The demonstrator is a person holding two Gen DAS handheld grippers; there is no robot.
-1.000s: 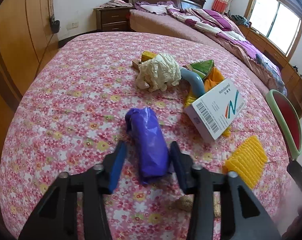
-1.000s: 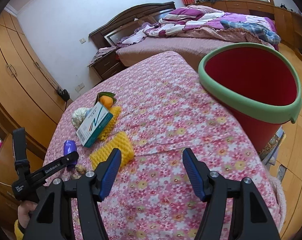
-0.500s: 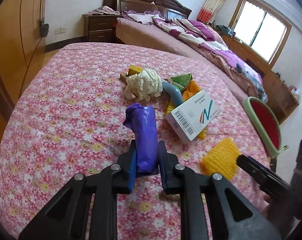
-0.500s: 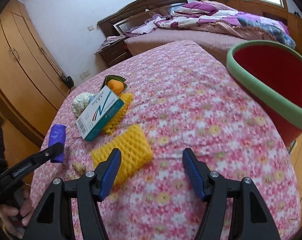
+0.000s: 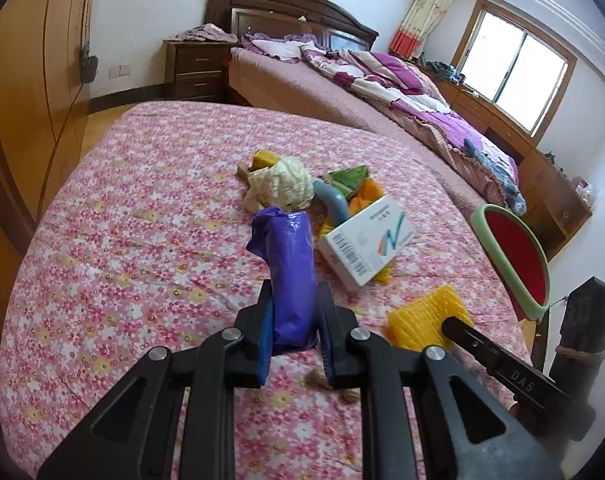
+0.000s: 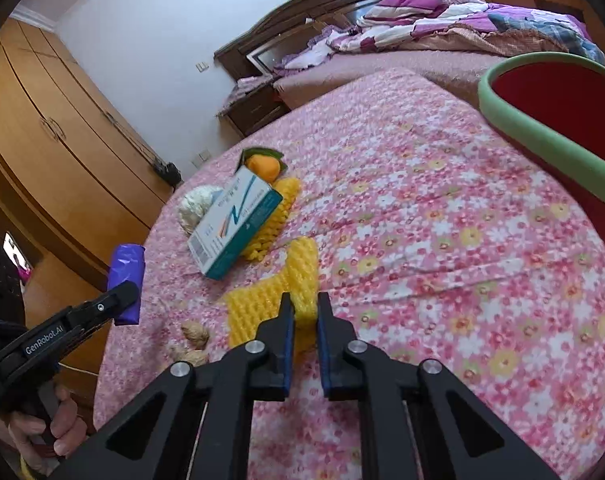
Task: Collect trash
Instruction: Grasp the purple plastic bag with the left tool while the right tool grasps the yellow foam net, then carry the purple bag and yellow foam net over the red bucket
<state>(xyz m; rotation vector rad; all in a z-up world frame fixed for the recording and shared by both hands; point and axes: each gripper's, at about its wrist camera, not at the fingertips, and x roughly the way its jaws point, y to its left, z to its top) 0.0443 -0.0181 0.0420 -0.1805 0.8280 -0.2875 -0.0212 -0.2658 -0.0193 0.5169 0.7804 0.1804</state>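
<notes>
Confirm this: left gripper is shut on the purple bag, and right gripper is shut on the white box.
Not quite. The left gripper is shut on the purple bag, but the right gripper is shut on the yellow foam net, not the white box, which lies untouched on the bedspread. The right wrist view shows it.

Your left gripper (image 5: 292, 334) and right gripper (image 6: 302, 338) are showing black triangulated frames, silver pivot screws and blue pads (image 6: 288, 346). White "GenRobot.AI" lettering is running along the left one's side, with your bare fingers (image 6: 64, 426) showing below it.
</notes>
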